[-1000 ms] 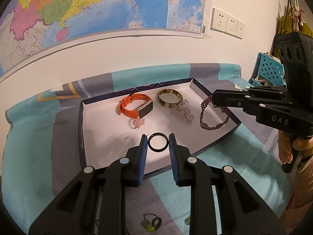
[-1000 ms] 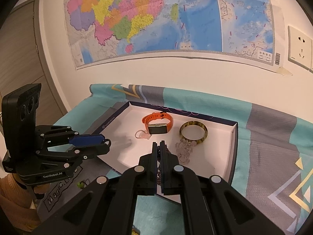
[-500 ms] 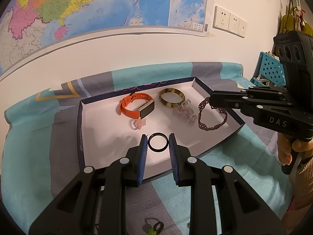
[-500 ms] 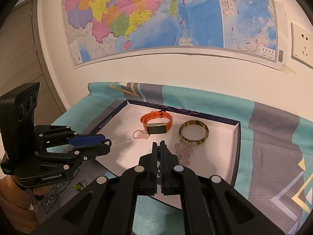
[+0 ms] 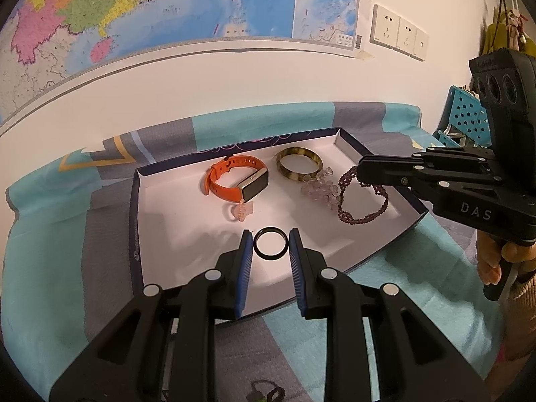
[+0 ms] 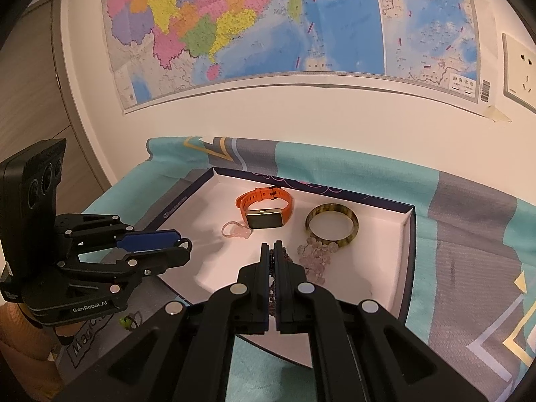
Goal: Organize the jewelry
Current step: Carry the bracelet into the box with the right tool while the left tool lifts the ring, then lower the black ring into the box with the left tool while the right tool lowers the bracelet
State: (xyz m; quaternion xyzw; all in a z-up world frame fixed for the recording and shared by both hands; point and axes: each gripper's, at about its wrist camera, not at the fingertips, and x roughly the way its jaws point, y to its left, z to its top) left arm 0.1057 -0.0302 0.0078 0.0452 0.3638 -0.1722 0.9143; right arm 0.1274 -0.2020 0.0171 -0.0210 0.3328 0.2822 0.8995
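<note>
The black ring (image 5: 270,257) is pinched between the blue pads of the left gripper (image 5: 270,234). The jaws are only a little apart, just the width of the ring. It hangs over the white floor of the tray (image 5: 160,227), near the front edge. The ring is thin, round and smooth, so I think it could pop out sideways if the squeeze gets looser. If it drops on its edge, it could roll to the wall of the tray or bounce out onto the cloth (image 5: 50,251).

The right gripper (image 5: 359,170) is shut tight on one end of the purple bead bracelet (image 5: 363,217), and beads show in the thin gap between its jaws. The rest of the loop looks like it lies in the tray, but I cannot tell for sure. The bracelet is floppy. If it gets lifted or dragged, it may swing and catch the pile of clear beads (image 5: 318,191) just beside it. It might push them into the brown bangle (image 5: 298,176).

The orange watch (image 5: 227,187) and a little pink ring (image 5: 239,211) sit close behind the black ring. A ring that lands there could knock the pink one.

The two grippers are near each other, so they could bump.
</note>
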